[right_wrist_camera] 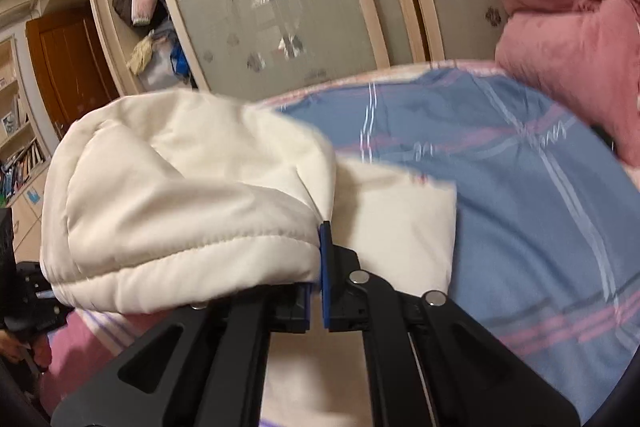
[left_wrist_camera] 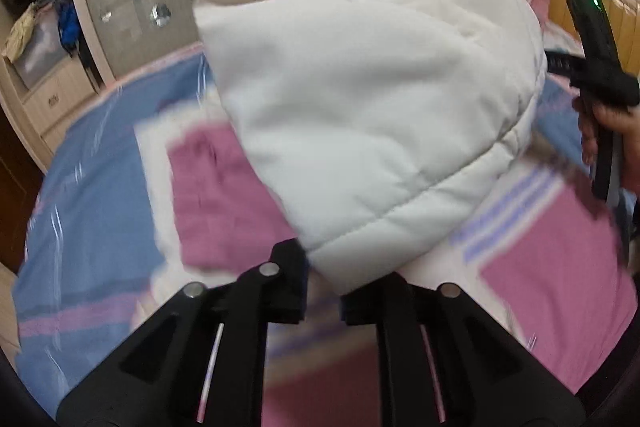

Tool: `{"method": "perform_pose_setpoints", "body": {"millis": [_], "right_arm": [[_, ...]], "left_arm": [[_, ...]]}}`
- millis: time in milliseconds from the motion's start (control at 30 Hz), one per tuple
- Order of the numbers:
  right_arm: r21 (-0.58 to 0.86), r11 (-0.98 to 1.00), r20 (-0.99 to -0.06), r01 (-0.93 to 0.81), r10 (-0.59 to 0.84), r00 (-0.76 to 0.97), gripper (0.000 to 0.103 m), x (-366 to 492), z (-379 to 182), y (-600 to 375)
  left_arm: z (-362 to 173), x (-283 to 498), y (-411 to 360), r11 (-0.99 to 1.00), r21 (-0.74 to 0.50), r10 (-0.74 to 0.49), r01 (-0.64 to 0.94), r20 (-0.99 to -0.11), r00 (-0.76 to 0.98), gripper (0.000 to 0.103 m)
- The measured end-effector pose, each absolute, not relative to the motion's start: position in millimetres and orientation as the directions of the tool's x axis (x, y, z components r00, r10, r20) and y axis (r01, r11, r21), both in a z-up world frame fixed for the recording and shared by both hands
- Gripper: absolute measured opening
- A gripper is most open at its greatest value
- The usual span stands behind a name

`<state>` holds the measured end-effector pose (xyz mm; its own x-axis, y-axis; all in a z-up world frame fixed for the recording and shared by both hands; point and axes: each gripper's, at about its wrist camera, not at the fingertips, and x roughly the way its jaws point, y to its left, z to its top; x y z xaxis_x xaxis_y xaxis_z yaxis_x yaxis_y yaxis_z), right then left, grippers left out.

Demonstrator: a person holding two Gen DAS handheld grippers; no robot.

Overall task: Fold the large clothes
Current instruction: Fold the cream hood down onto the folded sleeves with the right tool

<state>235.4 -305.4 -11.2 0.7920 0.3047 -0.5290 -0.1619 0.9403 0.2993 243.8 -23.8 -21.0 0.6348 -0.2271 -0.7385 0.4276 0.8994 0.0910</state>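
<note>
Both grippers, left gripper (left_wrist_camera: 323, 287) and right gripper (right_wrist_camera: 316, 291), pinch the puffy, quilted cream jacket (left_wrist_camera: 372, 99) with fingers clamped.

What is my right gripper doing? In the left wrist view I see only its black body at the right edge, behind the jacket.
Observer: The right gripper is shut on the white jacket; its blue pads pinch the stitched hem.
Operator: And the pink thing behind the jacket, does it touch the jacket?
Observer: No. The right wrist view shows a pink blanket heaped at the far right of the bed, with bare blue bedsheet between it and the jacket.
</note>
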Motion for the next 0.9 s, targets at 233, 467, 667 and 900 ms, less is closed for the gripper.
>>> {"method": "perform_pose_setpoints", "body": {"millis": [233,467,667,900], "right_arm": [[0.146,0.979,-0.531,-0.145,0.201,0.823,0.033,202,-33,-290],[0.066,0.991,-0.468,-0.117,0.134,0.873,0.09,143,13,-300],[0.3,0.953,-0.447,-0.048,0.185,0.875,0.102,223,98,-300],[0.48,0.874,-0.662,0.068,0.31,0.682,0.102,415,103,-256]], "left_arm": [[-56,193,-37,0.836,0.158,-0.26,0.526,-0.729,0.633,0.088],[0,136,-22,0.805,0.055,-0.442,0.591,-0.609,0.659,0.101],[123,219,-7,0.95,-0.06,-0.302,0.308,-0.443,0.844,0.101],[144,423,0,0.95,-0.311,-0.216,-0.003,-0.667,0.713,0.101]]}}
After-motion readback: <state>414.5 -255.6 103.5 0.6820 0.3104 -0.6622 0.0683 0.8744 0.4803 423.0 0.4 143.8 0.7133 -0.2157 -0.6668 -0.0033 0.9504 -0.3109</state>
